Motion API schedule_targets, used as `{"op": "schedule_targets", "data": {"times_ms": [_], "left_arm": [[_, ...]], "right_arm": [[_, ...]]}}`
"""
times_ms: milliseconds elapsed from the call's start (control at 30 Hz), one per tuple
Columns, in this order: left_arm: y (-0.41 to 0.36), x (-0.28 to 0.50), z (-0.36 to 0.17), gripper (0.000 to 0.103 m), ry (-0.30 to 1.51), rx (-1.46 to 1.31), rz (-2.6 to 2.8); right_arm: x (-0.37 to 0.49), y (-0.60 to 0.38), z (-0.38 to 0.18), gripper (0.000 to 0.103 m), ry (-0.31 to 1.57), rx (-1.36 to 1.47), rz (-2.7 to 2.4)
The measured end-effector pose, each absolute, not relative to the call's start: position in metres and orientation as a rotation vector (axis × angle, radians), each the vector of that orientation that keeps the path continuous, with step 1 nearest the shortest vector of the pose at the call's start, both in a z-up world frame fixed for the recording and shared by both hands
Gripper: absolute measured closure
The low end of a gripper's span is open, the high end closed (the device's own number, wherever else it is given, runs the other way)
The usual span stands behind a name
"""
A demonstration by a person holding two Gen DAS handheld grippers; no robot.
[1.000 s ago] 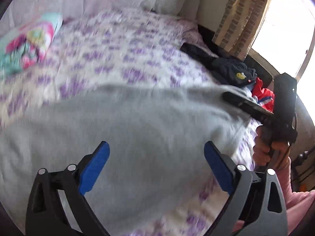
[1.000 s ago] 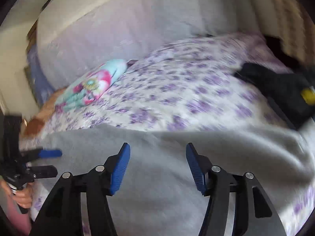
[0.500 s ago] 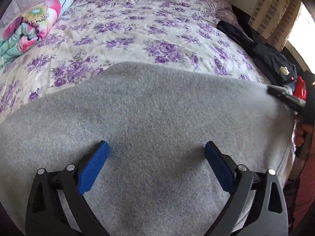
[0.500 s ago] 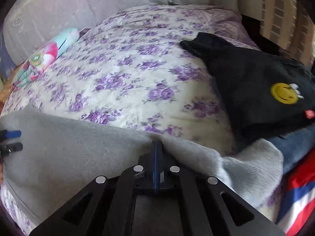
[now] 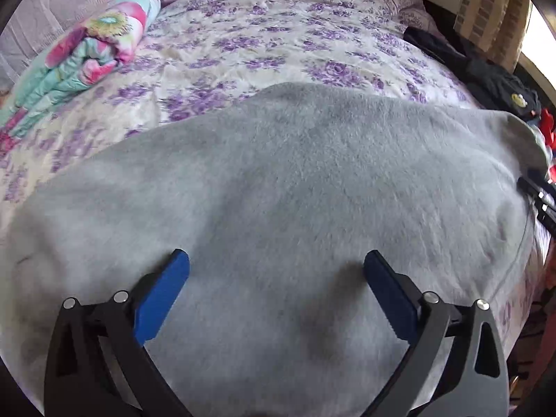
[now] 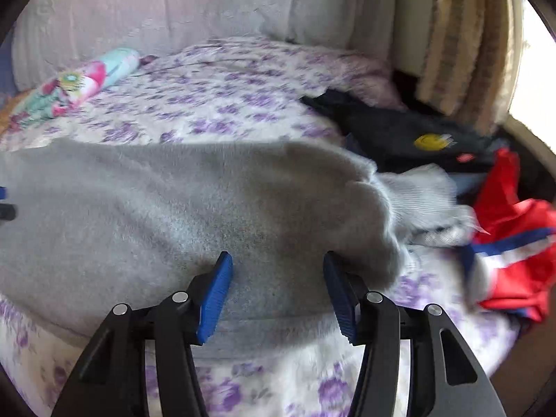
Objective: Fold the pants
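The grey fleece pants [image 5: 295, 173] lie spread across the flowered bed, folded over on themselves, and reach to the right end near the other clothes [image 6: 156, 201]. My left gripper [image 5: 276, 255] hangs open just above the cloth, its blue pads wide apart, with nothing pinched. My right gripper [image 6: 277, 257] is opening at the near right edge of the pants. Grey cloth shows between its blue pads, which do not press on it. A bit of the right gripper shows at the right edge of the left wrist view.
The purple-flowered bedspread [image 5: 278, 34] covers the bed. A folded bright blanket [image 5: 87, 52] lies at the far left. A black garment with a yellow smiley [image 6: 417, 139] and a red, white and blue one [image 6: 514, 243] are piled at right, under a curtain [image 6: 462, 52].
Half a second ago the right gripper was shut on the pants' edge; now its jaws stand apart and the cloth lies on the bed. The left gripper has sunk closer to the pants.
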State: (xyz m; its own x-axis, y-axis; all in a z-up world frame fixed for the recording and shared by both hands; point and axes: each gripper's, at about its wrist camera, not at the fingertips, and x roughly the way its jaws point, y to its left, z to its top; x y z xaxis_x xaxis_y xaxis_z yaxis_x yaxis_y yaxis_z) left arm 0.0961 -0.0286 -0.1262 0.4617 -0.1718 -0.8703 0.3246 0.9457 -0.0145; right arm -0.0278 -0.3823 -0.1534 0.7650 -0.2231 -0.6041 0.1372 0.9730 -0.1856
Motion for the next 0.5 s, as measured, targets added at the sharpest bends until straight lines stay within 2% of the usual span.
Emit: {"op": "schedule_targets", "data": {"times_ms": [100,200,233,300,400,500], "left_arm": [[0.002,0.081,-0.104,0.004,0.978,0.128,-0.265],[0.038,0.079,-0.109,0.004,0.976,0.127,-0.167],[0.046,0.078,-0.114,0.004,0.980,0.110,-0.201],[0.046,0.071,-0.117,0.004,0.946,0.165,-0.226],[0.034,0.071,-0.118,0.004,0.937,0.184,-0.206],[0.037,0.070,-0.109,0.004,0.923,0.164,-0.178]], "right_arm": [[-0.053,-0.328,-0.136,0.043,0.552,-0.170,-0.039],[-0.051,-0.295,-0.158,0.041,0.608,-0.219,0.052],[-0.046,-0.290,-0.175,0.037,0.647,-0.252,0.036],[-0.049,-0.298,-0.184,0.033,0.613,-0.200,0.033],[-0.045,-0.306,-0.166,0.033,0.675,-0.112,0.011],[-0.057,-0.287,-0.137,0.033,0.566,-0.140,0.039]]}}
